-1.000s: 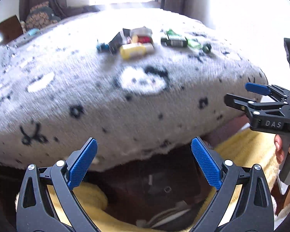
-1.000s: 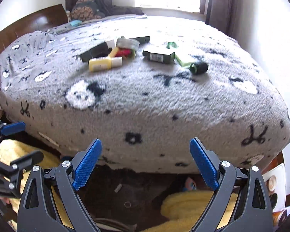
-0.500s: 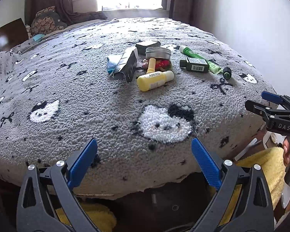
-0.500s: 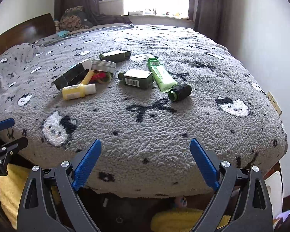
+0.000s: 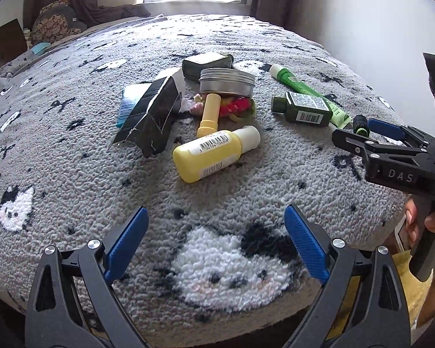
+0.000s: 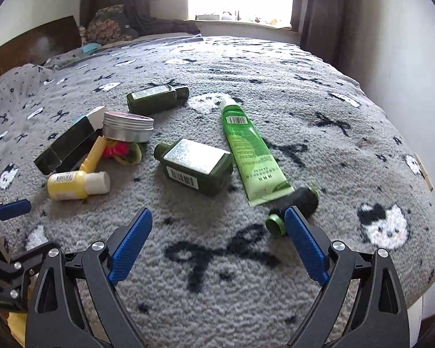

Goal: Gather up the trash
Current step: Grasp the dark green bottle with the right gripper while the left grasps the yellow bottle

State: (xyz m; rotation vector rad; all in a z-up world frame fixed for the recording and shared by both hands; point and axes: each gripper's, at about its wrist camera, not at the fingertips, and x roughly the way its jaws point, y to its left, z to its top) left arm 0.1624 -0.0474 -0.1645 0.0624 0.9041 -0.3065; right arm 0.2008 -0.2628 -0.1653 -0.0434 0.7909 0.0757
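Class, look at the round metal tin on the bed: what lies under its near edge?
Under the metal tin the top of a slim yellow tube and a red and green bundle poke out. How far they run beneath it, and anything else there, is covered.

Grey blanket (image 6: 319, 92) with black bows, white cat faces; yellow bottle (image 5: 214, 153); green tube (image 6: 250, 152); dark green bottle (image 6: 195, 166)
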